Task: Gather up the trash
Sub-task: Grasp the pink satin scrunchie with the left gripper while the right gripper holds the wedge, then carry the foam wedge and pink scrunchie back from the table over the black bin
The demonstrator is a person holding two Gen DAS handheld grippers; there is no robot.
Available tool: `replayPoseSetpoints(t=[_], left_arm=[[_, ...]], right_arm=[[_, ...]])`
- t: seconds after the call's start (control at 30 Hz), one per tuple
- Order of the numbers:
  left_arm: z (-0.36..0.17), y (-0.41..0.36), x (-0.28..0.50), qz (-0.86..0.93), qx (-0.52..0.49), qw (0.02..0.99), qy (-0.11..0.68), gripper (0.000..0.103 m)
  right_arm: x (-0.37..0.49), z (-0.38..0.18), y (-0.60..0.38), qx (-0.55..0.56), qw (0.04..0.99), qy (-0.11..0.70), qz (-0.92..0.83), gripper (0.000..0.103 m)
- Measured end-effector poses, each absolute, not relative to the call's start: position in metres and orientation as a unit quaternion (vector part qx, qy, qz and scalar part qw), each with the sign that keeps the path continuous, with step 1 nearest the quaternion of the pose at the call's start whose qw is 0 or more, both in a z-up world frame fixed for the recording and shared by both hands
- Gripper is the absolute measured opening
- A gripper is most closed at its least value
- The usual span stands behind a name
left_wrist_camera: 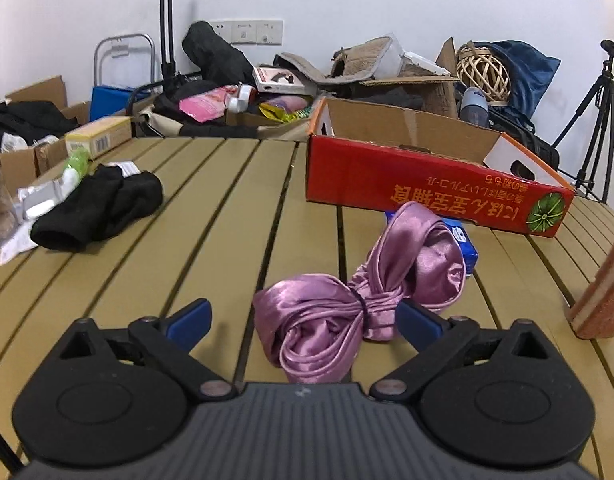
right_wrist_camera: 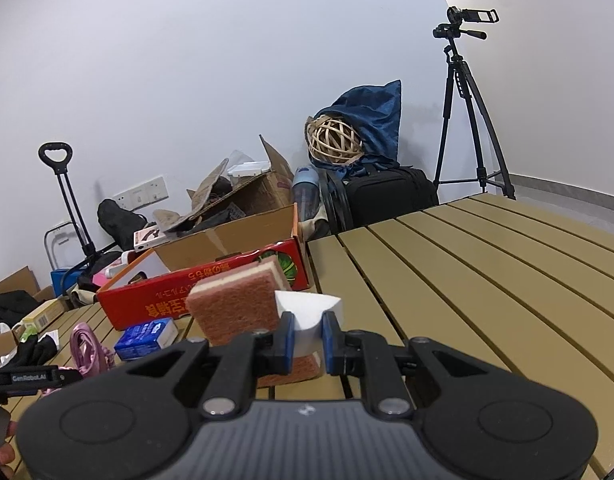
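Two tools | left tool (left_wrist_camera: 303,320) released around purple cloth (left_wrist_camera: 347,300) | right tool (right_wrist_camera: 309,344) grasping white block (right_wrist_camera: 307,312) | "GenRobot.AI"

Bench (left_wrist_camera: 227,208): slatted, carries all loose items.
Open carton (left_wrist_camera: 427,176): far side of bench, right of centre.
Satin scarf (left_wrist_camera: 347,304): bunched on bench, before the carton, between the spread fingers of the left tool (left_wrist_camera: 303,320).
Small box (left_wrist_camera: 465,242): between scarf and carton, just behind scarf.
Sponge (right_wrist_camera: 235,308): on bench right of scarf, beside right tool (right_wrist_camera: 308,340).
Dark cloth (left_wrist_camera: 103,208): bench's left part, well apart from scarf.
Tripod (right_wrist_camera: 467,120): on floor, beyond bench's far right corner.
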State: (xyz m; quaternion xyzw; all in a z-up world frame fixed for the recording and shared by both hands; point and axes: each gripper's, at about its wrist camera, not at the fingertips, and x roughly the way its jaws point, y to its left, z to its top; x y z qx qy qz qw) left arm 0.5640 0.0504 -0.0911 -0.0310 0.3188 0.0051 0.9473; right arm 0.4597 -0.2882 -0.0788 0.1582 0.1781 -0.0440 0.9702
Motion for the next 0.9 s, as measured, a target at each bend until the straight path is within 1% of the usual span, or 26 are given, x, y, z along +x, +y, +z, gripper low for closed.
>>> replayPoseSetpoints(t=[0.03, 0.07, 0.1, 0.13, 0.2, 0.23, 0.27, 0.3, 0.37, 0.43, 0.53, 0.9], left_arm=[[-0.092, 0.051, 0.565, 0.0, -0.034, 0.946, 0.323, 0.087], [-0.093, 0.051, 0.566, -0.003, -0.037, 0.945, 0.326, 0.082], [-0.094, 0.051, 0.567, -0.007, -0.041, 0.943, 0.331, 0.073], [-0.095, 0.052, 0.567, -0.011, -0.045, 0.941, 0.334, 0.07], [-0.096, 0.051, 0.567, -0.011, -0.045, 0.942, 0.333, 0.067], [-0.096, 0.05, 0.566, -0.011, -0.042, 0.943, 0.331, 0.063], [-0.096, 0.049, 0.565, -0.012, -0.04, 0.943, 0.329, 0.06], [-0.096, 0.048, 0.563, -0.011, -0.038, 0.944, 0.327, 0.056], [-0.096, 0.046, 0.561, -0.009, -0.03, 0.946, 0.323, 0.042], [-0.097, 0.044, 0.558, -0.015, -0.025, 0.947, 0.319, 0.036], [-0.097, 0.043, 0.553, -0.016, -0.02, 0.949, 0.313, 0.031], [-0.081, 0.032, 0.527, -0.001, 0.001, 0.96, 0.281, 0.03]], right_arm=[[0.46, -0.079, -0.288, 0.158, 0.97, 0.179, -0.043, 0.014], [0.46, -0.079, -0.287, 0.158, 0.97, 0.179, -0.042, 0.014], [0.461, -0.079, -0.286, 0.157, 0.97, 0.179, -0.041, 0.014], [0.461, -0.079, -0.286, 0.157, 0.97, 0.179, -0.041, 0.014], [0.461, -0.079, -0.285, 0.156, 0.971, 0.179, -0.04, 0.014], [0.46, -0.079, -0.285, 0.156, 0.971, 0.179, -0.04, 0.014], [0.459, -0.078, -0.285, 0.157, 0.971, 0.179, -0.039, 0.014], [0.459, -0.078, -0.286, 0.157, 0.971, 0.179, -0.038, 0.014], [0.459, -0.078, -0.286, 0.157, 0.971, 0.179, -0.036, 0.014], [0.459, -0.079, -0.285, 0.156, 0.97, 0.181, -0.031, 0.014], [0.459, -0.078, -0.284, 0.155, 0.97, 0.183, -0.024, 0.014], [0.455, -0.071, -0.275, 0.139, 0.973, 0.183, 0.006, 0.014]])
